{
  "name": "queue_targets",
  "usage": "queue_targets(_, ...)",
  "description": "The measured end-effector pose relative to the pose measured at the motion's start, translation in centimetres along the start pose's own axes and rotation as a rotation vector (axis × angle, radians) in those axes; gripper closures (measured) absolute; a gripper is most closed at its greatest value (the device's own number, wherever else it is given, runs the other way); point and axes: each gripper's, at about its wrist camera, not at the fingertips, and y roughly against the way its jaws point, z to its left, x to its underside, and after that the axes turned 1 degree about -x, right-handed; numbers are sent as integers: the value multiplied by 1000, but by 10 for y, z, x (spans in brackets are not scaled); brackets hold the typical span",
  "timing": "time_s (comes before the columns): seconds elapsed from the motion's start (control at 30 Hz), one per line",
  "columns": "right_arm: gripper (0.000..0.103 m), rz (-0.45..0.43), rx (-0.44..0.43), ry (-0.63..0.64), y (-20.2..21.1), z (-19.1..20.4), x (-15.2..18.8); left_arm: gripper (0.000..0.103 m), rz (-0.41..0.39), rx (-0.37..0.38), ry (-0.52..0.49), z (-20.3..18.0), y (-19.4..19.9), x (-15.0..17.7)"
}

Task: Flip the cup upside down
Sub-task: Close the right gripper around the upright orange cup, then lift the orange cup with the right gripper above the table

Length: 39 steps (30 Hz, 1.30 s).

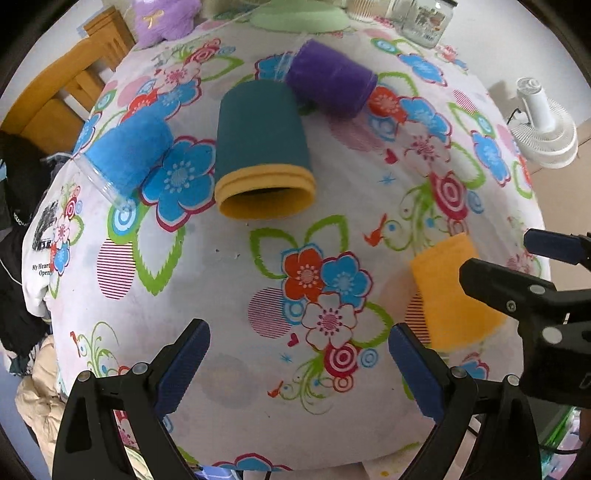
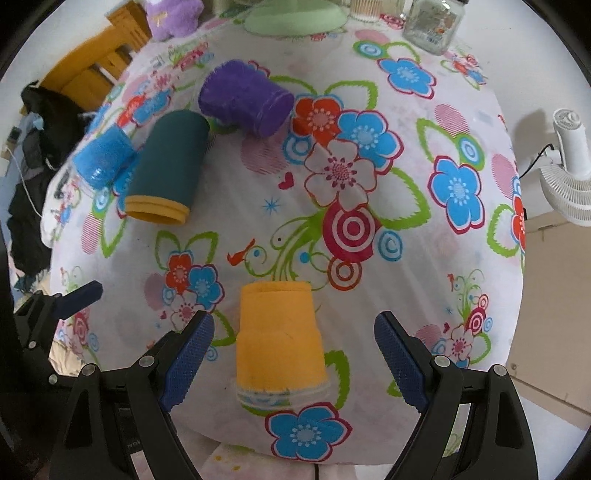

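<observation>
My right claw [image 2: 293,356] is spread wide. The yellow cup [image 2: 279,334] stands between its two blue fingers [image 2: 188,356], but neither finger touches it; there is a gap on each side. The cup stands upside down on the table [image 2: 424,280], close to the near edge: its closed bottom is on top and its clear plastic rim [image 2: 282,397] rests on the flowered cloth. It looks upright, not tilted.

My left claw [image 1: 299,363] is also spread wide and holds nothing. It hangs over the near edge of the table, above a bare part of the cloth with red, blue and white flowers. In the left wrist view the yellow cup [image 1: 448,295] is at the right side, partly behind the black frame of my right claw.

Three other cups lie on their sides further away, toward the far left part of the table. The dark green cup [image 1: 260,147] with a yellow rim points its opening toward me. The blue cup [image 1: 127,155] lies to the left of it, near the left edge, with its clear rim toward that edge. The purple cup [image 1: 330,79] lies behind the green one and seems to touch it at the far end.

At the far edge stand a glass jar [image 1: 424,18] and a light green lid-like object [image 1: 301,16]. A white fan [image 1: 546,125] stands beyond the right edge.
</observation>
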Motion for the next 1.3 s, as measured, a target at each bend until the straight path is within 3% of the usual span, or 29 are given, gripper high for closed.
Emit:
queue_targets(0.37,13,161,43,10,-43,2,-23,5,48,-19,-17,1,-27,-12)
queue_targets(0.7,22,281,45,27,-71,3,-26,5,87,-12,-13,1,-41,-14)
queue_targets(0.8,25,294,45,32,-74,3,-30,4,98,-16,-11,0,-45,-20)
queue_targets(1.03,44,353,29,62,-91,9,-48,5,114,1,-1,1,-47,-16)
queue_targets(1.3,46,308,14,67,-81,14,-36,5,113,9,-9,1,-47,-15)
